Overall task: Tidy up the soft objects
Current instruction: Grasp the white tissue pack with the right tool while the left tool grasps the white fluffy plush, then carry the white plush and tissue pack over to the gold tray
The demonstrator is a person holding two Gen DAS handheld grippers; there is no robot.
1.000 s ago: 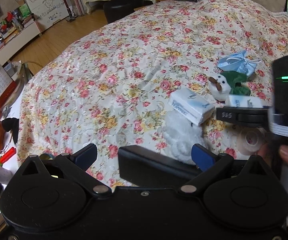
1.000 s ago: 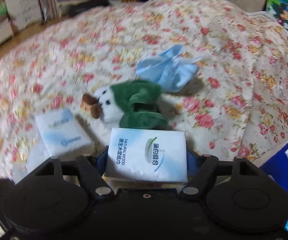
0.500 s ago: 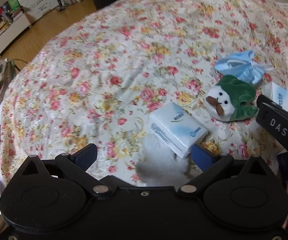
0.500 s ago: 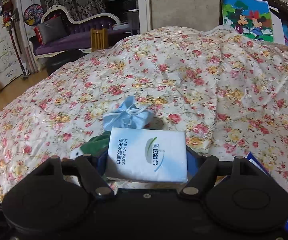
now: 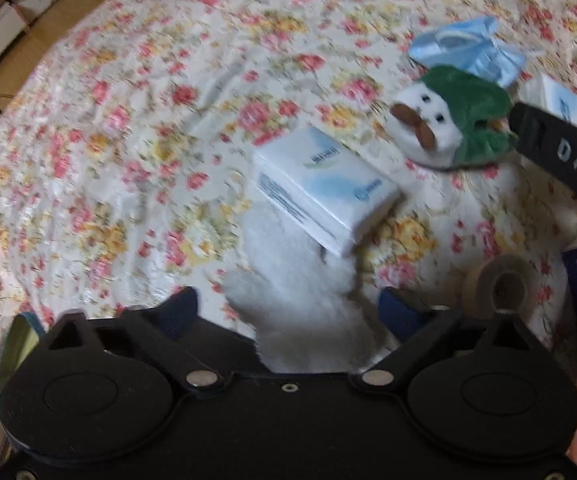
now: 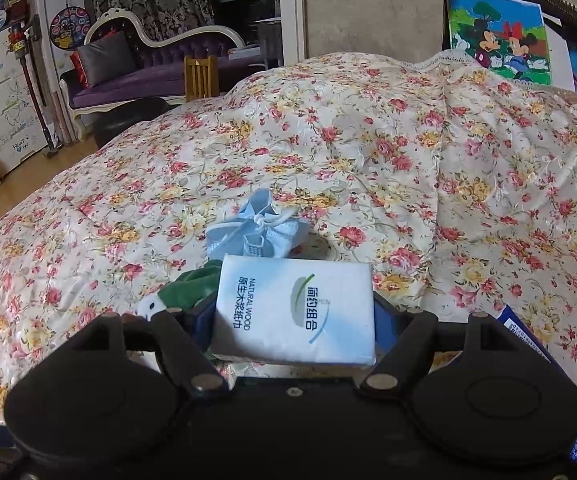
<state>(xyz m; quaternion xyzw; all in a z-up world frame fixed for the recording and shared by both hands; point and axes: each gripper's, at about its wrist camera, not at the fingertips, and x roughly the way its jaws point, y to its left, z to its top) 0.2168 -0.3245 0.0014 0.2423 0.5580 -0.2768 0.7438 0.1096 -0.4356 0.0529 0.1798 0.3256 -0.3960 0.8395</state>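
Left gripper [image 5: 288, 304], jaws spread, probably straddles a fluffy white plush [image 5: 300, 300]; right gripper [image 6: 294, 316] pinches a white rectangular tissue pack [image 6: 294, 312] widthwise.

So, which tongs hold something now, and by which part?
The right tongs hold a white tissue pack, pinched by its two short side edges. The left tongs are open around a white fluffy item and grip nothing.

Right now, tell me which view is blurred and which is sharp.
Left wrist view: motion blur smears the quilt and the lying tissue pack. Right wrist view: sharp, print legible on the held pack; fisheye bends the room's edges.
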